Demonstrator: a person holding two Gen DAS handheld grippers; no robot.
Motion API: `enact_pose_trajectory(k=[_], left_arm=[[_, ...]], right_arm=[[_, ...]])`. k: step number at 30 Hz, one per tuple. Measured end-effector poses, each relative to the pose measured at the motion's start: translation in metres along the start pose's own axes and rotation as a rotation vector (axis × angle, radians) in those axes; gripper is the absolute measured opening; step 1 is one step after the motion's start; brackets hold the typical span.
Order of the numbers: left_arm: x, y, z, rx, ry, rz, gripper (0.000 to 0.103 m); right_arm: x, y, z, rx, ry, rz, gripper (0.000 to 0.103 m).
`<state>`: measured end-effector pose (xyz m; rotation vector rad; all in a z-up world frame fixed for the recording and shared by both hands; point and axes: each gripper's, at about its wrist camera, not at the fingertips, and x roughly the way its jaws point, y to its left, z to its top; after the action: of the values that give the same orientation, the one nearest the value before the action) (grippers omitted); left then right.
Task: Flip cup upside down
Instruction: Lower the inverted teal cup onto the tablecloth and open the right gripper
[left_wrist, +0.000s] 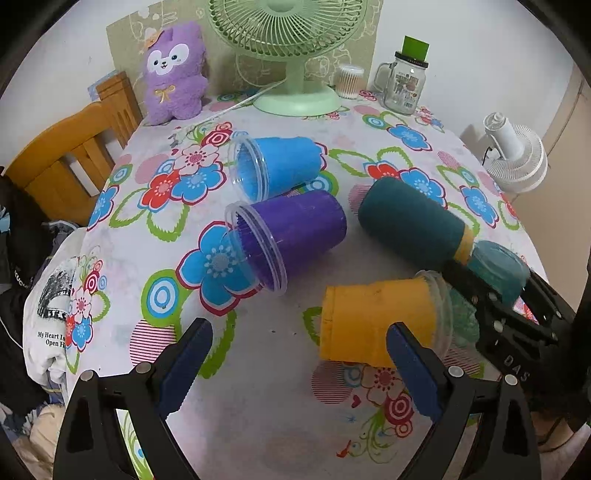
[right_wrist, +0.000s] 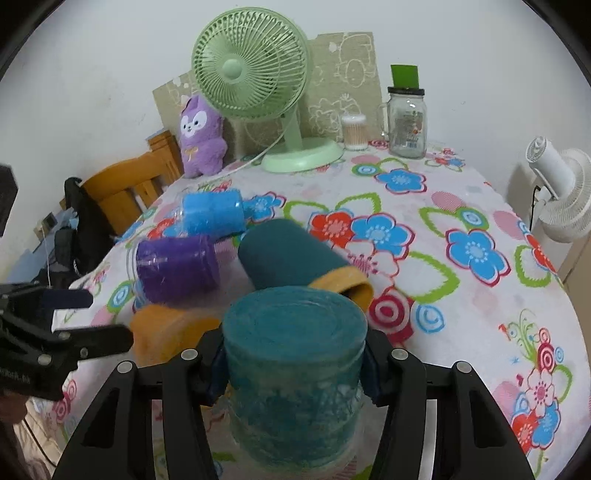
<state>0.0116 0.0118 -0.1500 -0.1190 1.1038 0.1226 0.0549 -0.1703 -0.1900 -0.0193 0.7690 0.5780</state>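
Right gripper (right_wrist: 294, 373) pinched the teal cup (right_wrist: 293, 362) at lower centre of its own view, blue pads pressed on either side; closed base faced up and toward the camera, and the wall looked mottled teal inside clear plastic. In the left wrist view that cup (left_wrist: 498, 269) sat at right edge, partly hidden behind the black right gripper (left_wrist: 517, 314).

Left gripper (left_wrist: 299, 365) was spread wide, holding nothing, at bottom of frame over the flowered tablecloth (left_wrist: 258, 406).

Lying on their sides: blue cup (left_wrist: 275, 166), purple cup (left_wrist: 284, 236), yellow cup (left_wrist: 380, 321), and a dark teal roll (left_wrist: 410, 229). Left view looked into the blue and purple mouths; nothing loose showed inside. Right view showed only their outer walls.

At top: glass jar (right_wrist: 406, 125) with green lid, cotton swab tub (right_wrist: 354, 133), green fan (right_wrist: 251, 66)
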Motion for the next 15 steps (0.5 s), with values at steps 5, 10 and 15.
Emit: enact_pose_trajectory(k=[5, 10, 15], left_arm=[[0.004, -0.002, -0.003, 0.017, 0.016, -0.001, 0.096], [0.001, -0.008, -0.005, 0.033, 0.034, -0.013, 0.096], [-0.01, -0.012, -0.006, 0.032, 0.066, -0.038, 0.096]], right_arm=[[-0.006, -0.001, -0.008, 0.017, 0.02, -0.004, 0.059], [-0.016, -0.004, -0.01, 0.05, 0.059, -0.02, 0.073], [-0.035, -0.001, 0.001, 0.069, 0.084, -0.052, 0.089]])
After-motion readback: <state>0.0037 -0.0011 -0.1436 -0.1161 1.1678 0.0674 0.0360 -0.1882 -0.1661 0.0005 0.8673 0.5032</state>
